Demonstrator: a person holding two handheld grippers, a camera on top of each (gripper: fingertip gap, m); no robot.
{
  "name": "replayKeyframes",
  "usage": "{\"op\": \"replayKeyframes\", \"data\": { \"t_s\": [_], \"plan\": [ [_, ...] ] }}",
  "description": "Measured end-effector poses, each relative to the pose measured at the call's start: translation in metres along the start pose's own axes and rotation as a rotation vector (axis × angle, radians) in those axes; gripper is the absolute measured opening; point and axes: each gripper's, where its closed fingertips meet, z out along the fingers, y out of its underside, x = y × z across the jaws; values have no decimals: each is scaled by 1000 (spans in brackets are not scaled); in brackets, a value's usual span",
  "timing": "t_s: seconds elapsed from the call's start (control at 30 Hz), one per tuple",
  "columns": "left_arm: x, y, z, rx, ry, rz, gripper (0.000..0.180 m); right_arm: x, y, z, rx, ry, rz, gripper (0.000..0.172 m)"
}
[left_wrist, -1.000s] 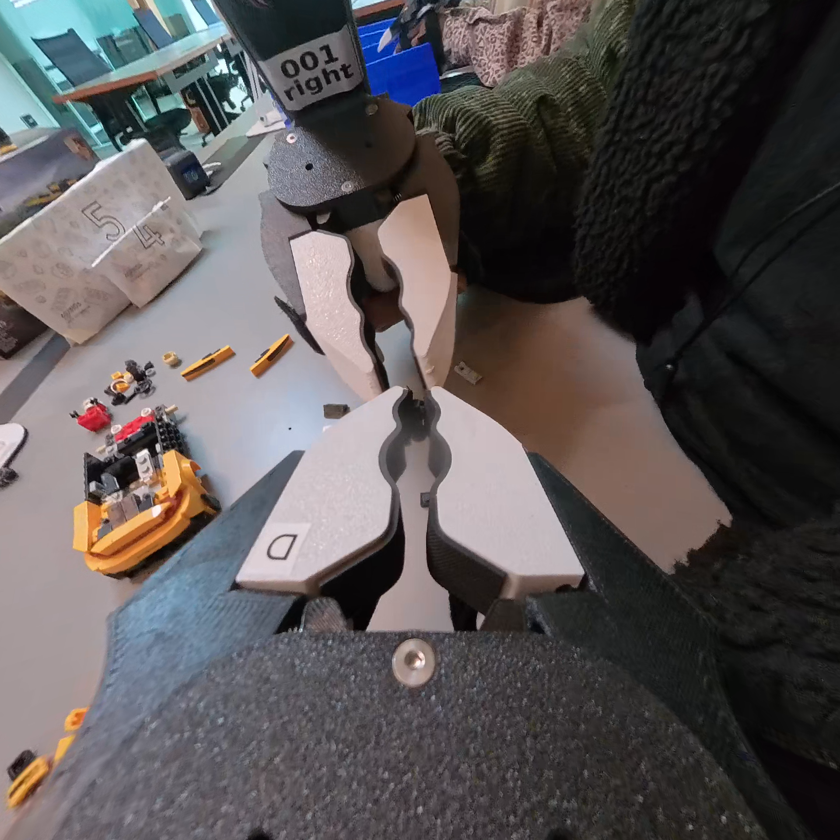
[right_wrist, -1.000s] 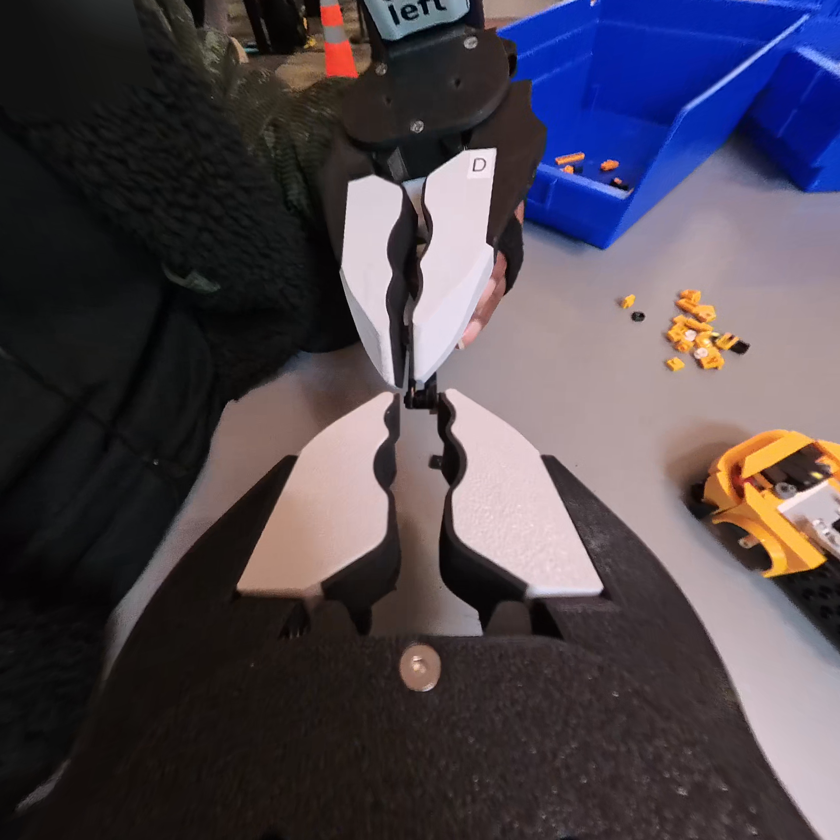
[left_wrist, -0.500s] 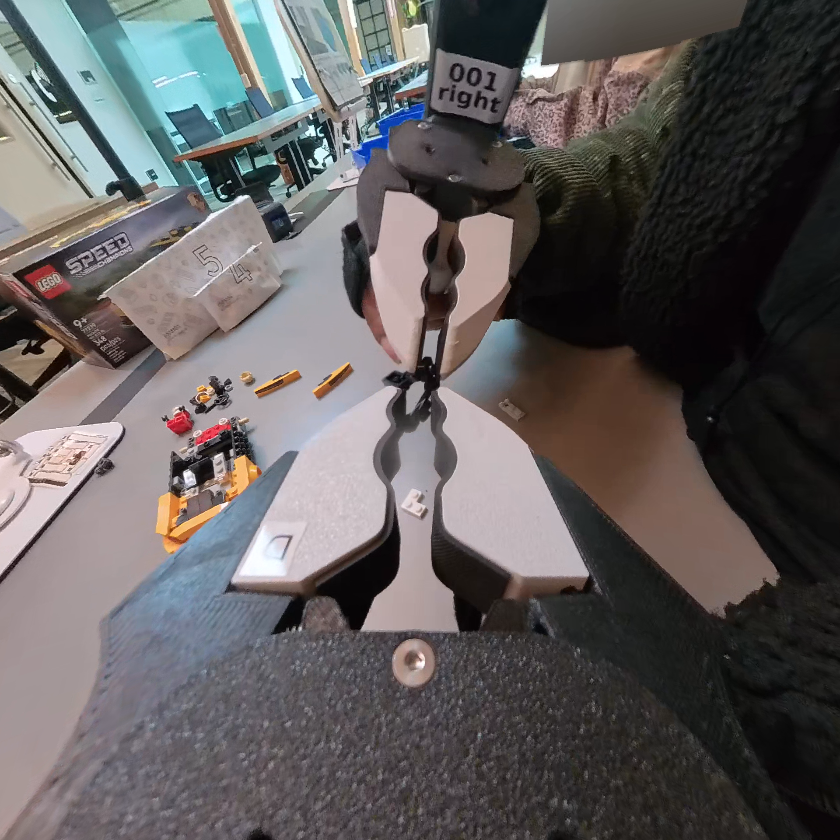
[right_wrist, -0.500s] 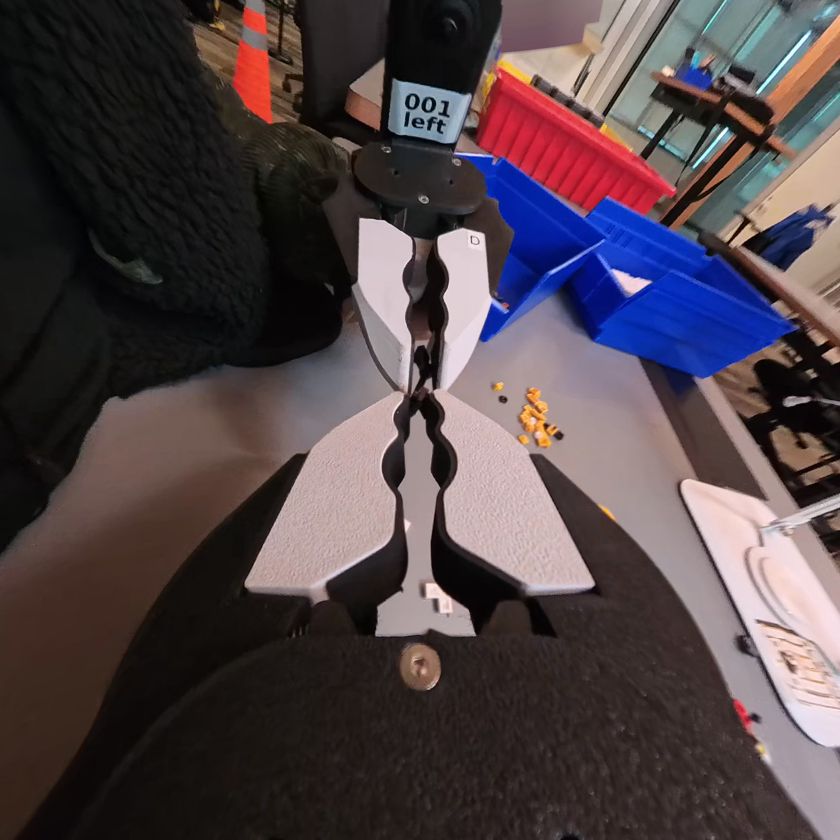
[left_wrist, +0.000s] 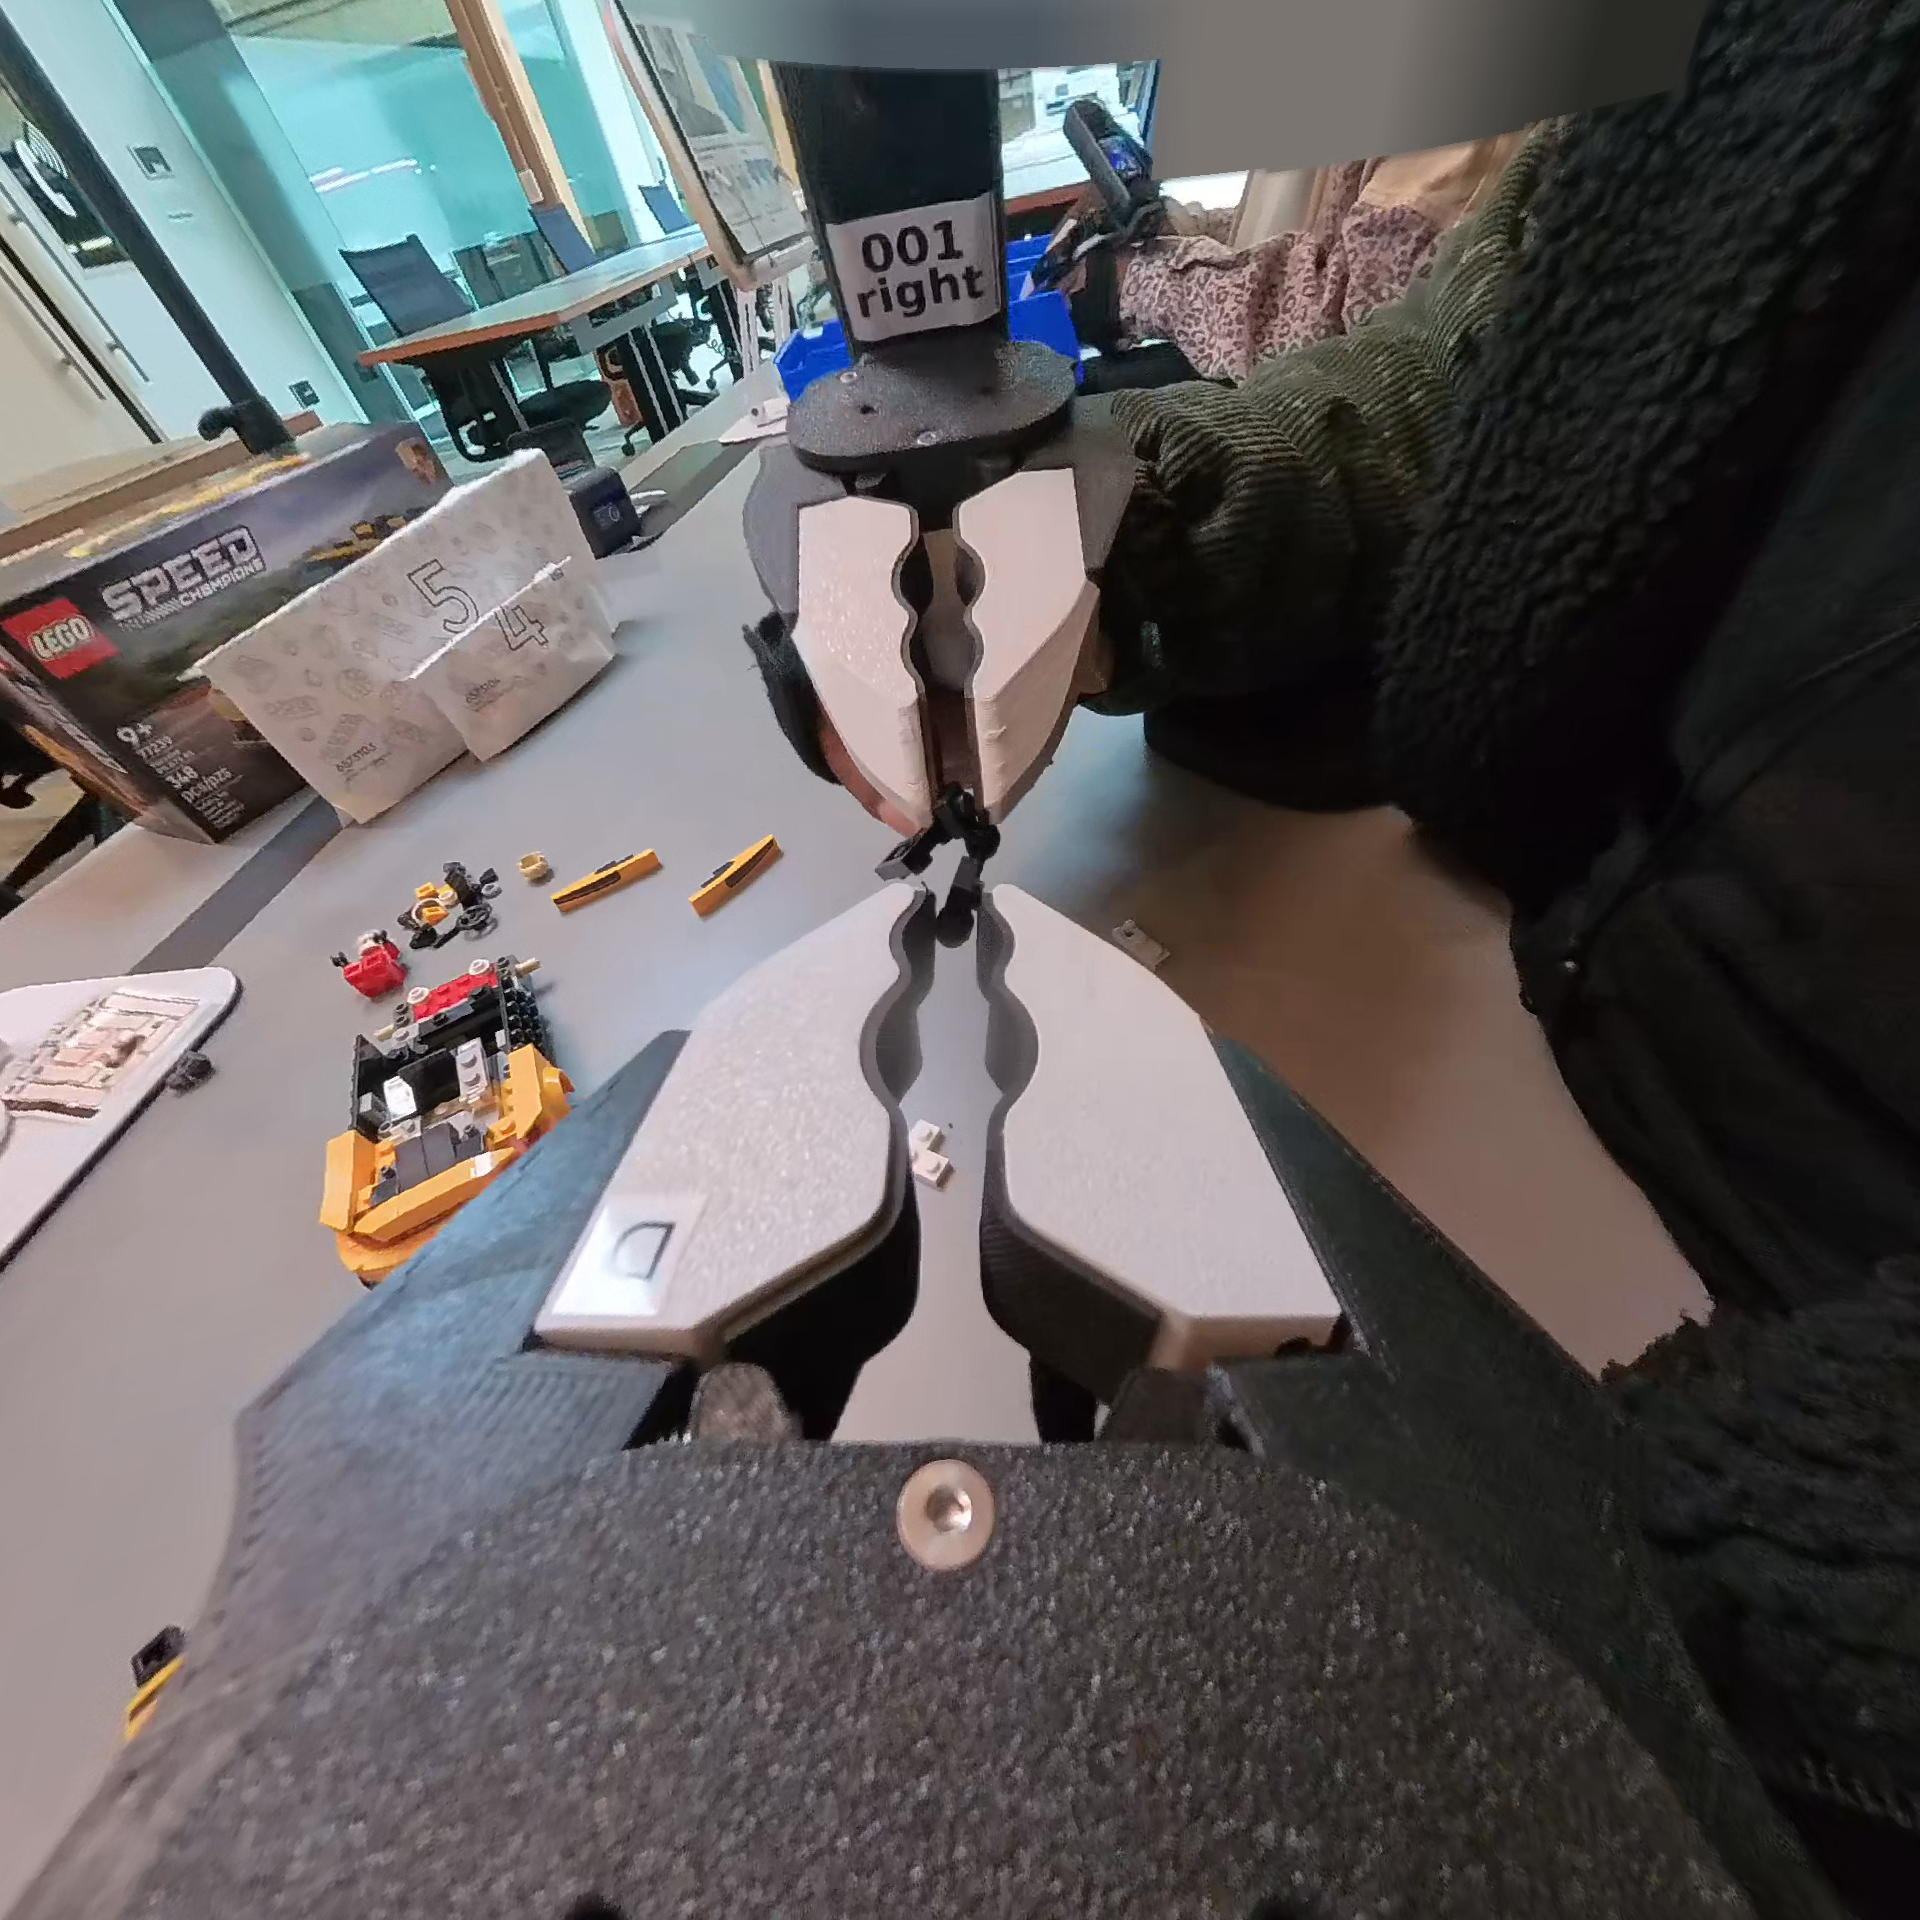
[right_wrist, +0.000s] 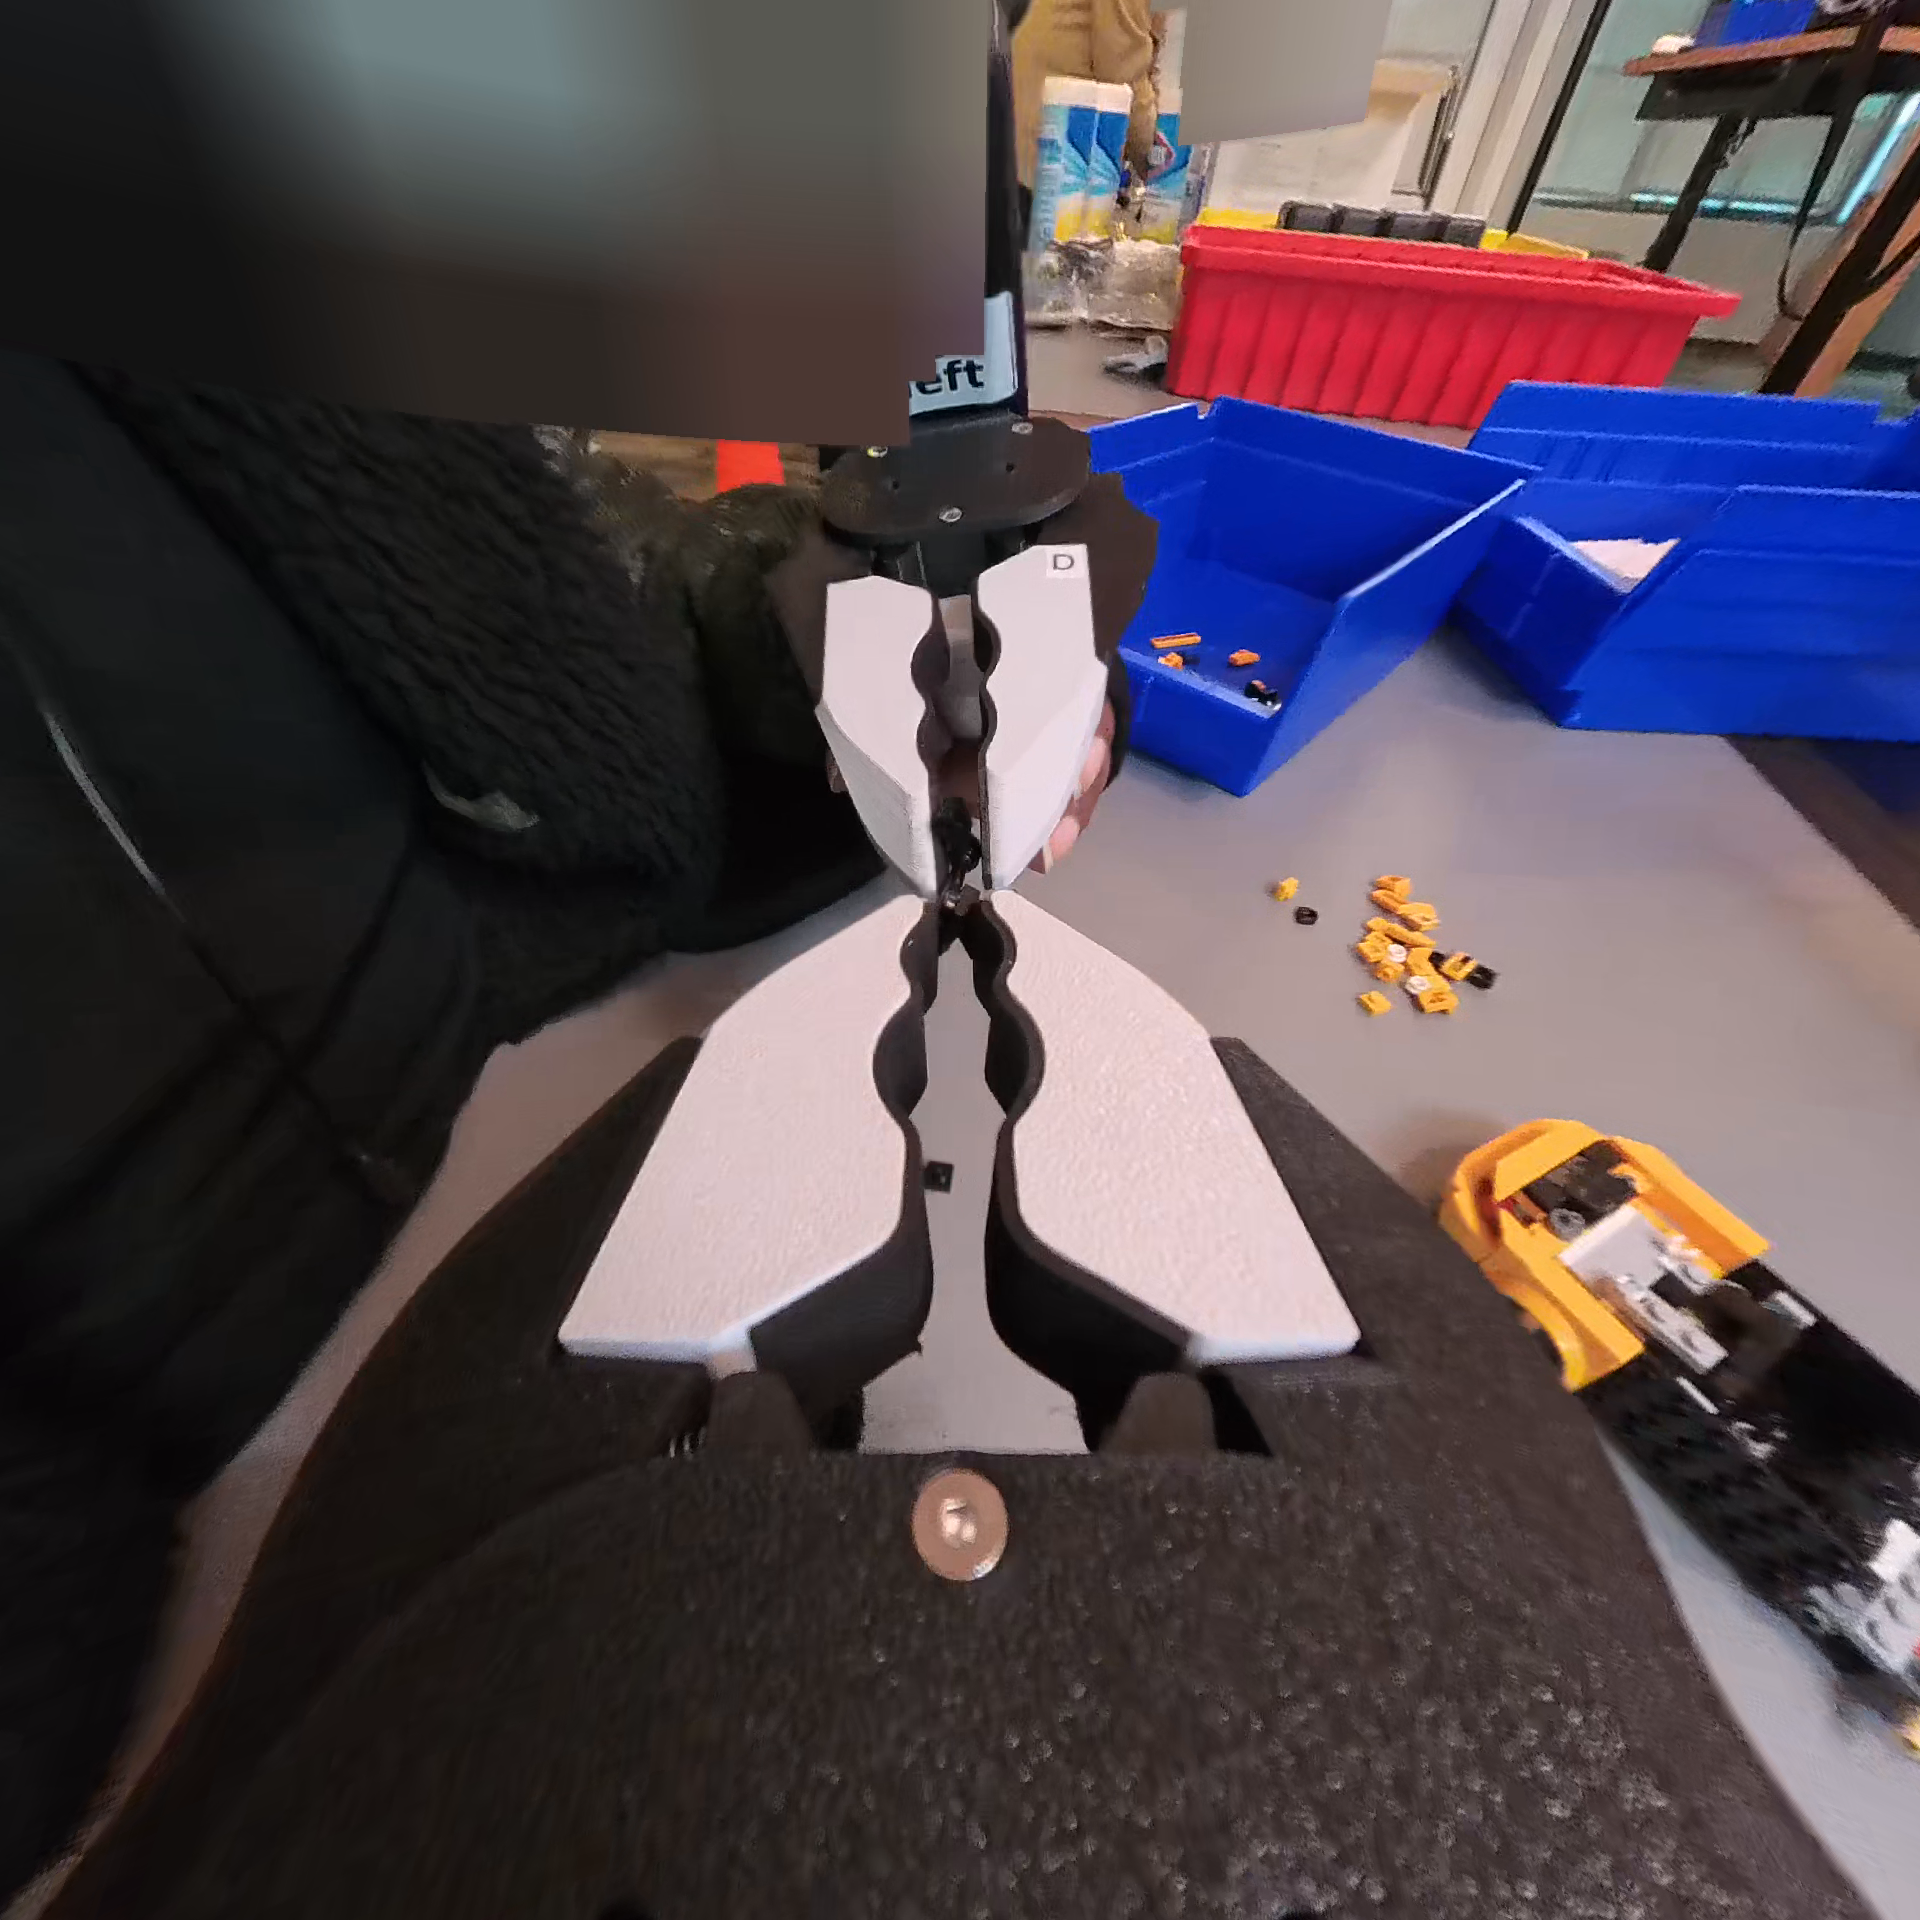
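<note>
Grippers: we count two — the left gripper (left_wrist: 954, 902) and the right gripper (right_wrist: 954, 906).
Blue bins (right_wrist: 1340, 540): we see at least two.
Red bin (right_wrist: 1434, 312): one.
Numbered white paper bags (left_wrist: 416, 644): two.
Orange wedge pieces (left_wrist: 665, 875): two, side by side.
Part-built orange toy car (left_wrist: 436, 1132): one.
Printed set box (left_wrist: 145, 665): one — behind the bags.
</note>
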Motion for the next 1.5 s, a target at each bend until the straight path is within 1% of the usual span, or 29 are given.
{"op": "replayKeyframes", "data": {
  "t_s": [0.07, 0.13, 0.2, 0.3, 0.37, 0.43, 0.5, 0.7, 0.83, 0.97, 1.1, 1.27, 1.37, 1.43, 1.5],
  "plan": [
    [-1, 1, 0, -20, 4, -38, 7, 1, 1, 0, 4, -10, 23, 6],
    [-2, 2, 0, -42, 21, -136, 7, 2, 2, 0, 8, -3, 15, 6],
    [-5, 3, 1, -56, 57, -330, 7, 5, 3, -1, -5, 32, -37, 6],
    [-5, 6, 3, -22, 173, -691, 6, 7, 5, 0, -53, 97, -171, 6],
    [-5, 7, 3, 5, 233, -816, 6, 7, 5, 0, -79, 121, -229, 6],
    [-4, 9, 4, 9, 257, -867, 6, 7, 7, 0, -96, 131, -252, 6],
    [-5, 10, 5, 14, 271, -893, 6, 9, 8, 0, -91, 124, -222, 6],
    [-6, 12, 4, 9, 266, -879, 6, 9, 12, 0, -74, 74, -99, 6],
    [-13, 15, -3, 23, 257, -892, 6, 10, 14, -5, -79, 50, -55, 10],
    [-21, 22, -9, 18, 219, -897, 6, 5, 20, -4, -106, 6, -24, 13],
    [-22, 26, -7, 9, 214, -927, 6, 14, 31, -1, -160, 55, -12, 14],
    [-20, 26, -2, 22, 236, -973, 6, 18, 28, 8, -128, 68, 102, 23],
    [-18, 28, 0, 4, 224, -945, 6, 20, 25, 10, -87, 70, 157, 19],
    [-18, 23, 0, 24, 223, -923, 6, 22, 28, 11, -103, 82, 175, 17],
    [-18, 23, 0, 9, 200, -879, 6, 23, 28, 12, -96, 92, 174, 10]
  ]
}}
